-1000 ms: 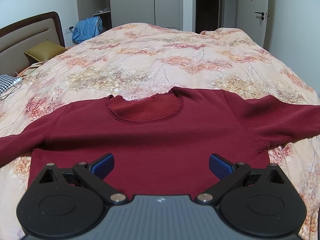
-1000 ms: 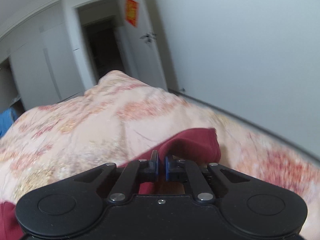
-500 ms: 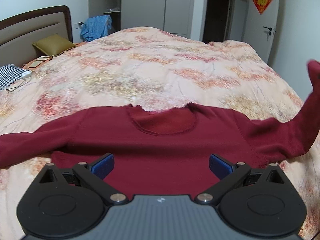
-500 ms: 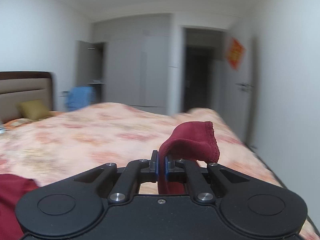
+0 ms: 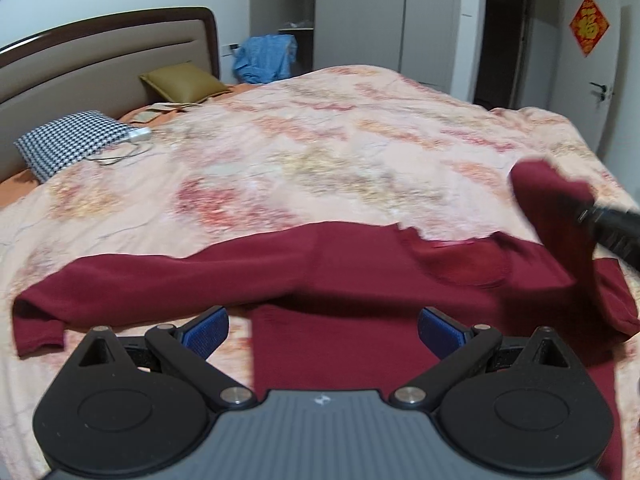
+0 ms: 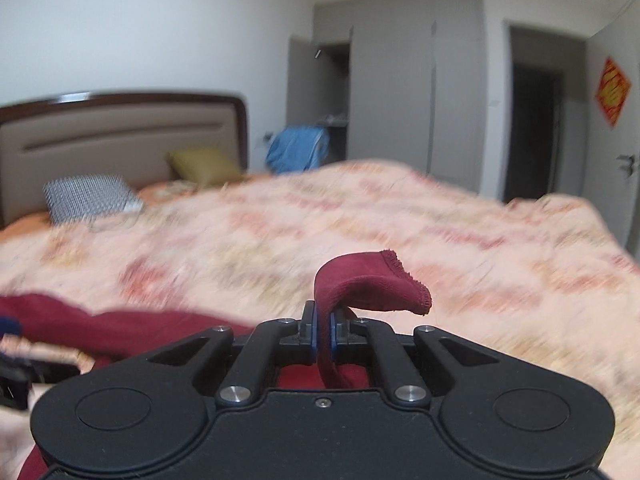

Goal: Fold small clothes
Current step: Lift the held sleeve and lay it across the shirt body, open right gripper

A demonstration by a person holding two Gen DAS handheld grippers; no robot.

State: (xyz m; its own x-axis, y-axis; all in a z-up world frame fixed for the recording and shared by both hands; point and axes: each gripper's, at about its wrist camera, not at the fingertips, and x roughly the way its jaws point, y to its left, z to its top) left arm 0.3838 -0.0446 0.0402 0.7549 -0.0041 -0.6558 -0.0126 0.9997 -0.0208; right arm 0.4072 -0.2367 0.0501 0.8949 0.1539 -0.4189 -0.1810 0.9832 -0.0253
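A dark red sweater [image 5: 340,280] lies spread on the floral bed cover [image 5: 320,152], neck away from me. Its left sleeve [image 5: 120,292] lies flat, stretched out to the left. My left gripper [image 5: 322,326] is open and empty, hovering just above the sweater's body. My right gripper [image 6: 323,334] is shut on the right sleeve cuff [image 6: 372,280] and holds it lifted above the bed. In the left wrist view the raised sleeve [image 5: 556,216] and the right gripper [image 5: 608,228] show at the right edge.
A checked pillow [image 5: 76,140], an olive cushion [image 5: 184,80] and a cable [image 5: 120,156] lie near the headboard [image 5: 100,60]. Blue clothing [image 5: 264,56] hangs by the wardrobe. A door [image 5: 596,72] and wall stand at the right.
My right gripper has lifted the right sleeve off the bed and carried it left over the sweater. My left gripper has shifted left toward the left sleeve, still open.
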